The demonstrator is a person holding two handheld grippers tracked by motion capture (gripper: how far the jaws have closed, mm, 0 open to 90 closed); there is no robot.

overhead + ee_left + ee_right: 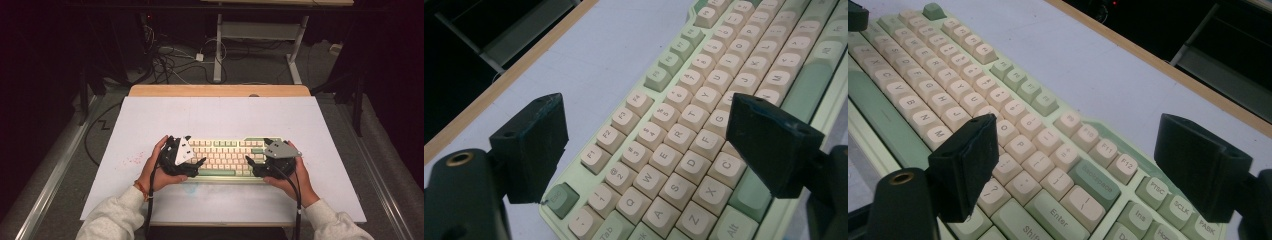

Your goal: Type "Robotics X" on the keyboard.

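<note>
Over each end of the cream-and-green mechanical keyboard [225, 156], the left gripper [199, 162] and right gripper [249, 161] hold their jaws spread wide, gripping nothing.

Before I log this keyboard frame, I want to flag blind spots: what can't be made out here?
- High view: the keyboard legends are too small to read; the left gripper and right gripper cover its two ends.
- Left gripper view: the bottom key row is cut off by the lower edge, and one jaw hides keys right of C and G.
- Right gripper view: the navigation keys run off the bottom edge; a jaw covers keys beside M.
</note>
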